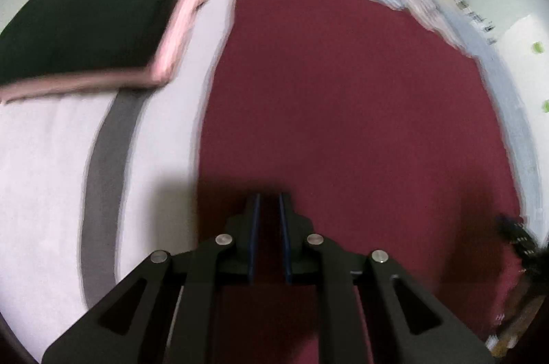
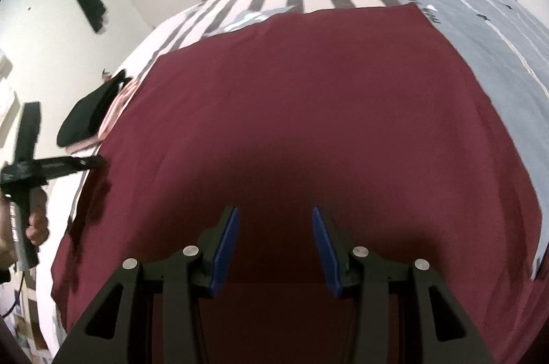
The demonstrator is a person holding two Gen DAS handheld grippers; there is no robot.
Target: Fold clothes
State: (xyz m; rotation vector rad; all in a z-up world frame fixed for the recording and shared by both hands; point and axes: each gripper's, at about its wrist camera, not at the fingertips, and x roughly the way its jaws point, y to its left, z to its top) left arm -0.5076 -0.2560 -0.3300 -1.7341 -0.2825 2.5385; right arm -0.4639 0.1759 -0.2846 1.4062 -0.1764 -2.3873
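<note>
One maroon garment (image 2: pixel 308 110) lies flat and smooth on the striped bedsheet (image 1: pixel 51 175); folded black and pink clothes (image 1: pixel 89 21) sit beside it. Left gripper (image 1: pixel 268 202) nearly clenched, empty; right gripper (image 2: pixel 274 226) released above it.

- Left gripper (image 1: pixel 269 199) points steeply down, its blue pads nearly together, nothing visibly between them.
- Right gripper (image 2: pixel 274 216) tilts downward, jaws parted, empty.

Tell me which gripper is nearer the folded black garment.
Left. The left gripper hangs at the maroon cloth's edge just below the black garment; the right gripper is over the cloth's middle, farther away.
</note>
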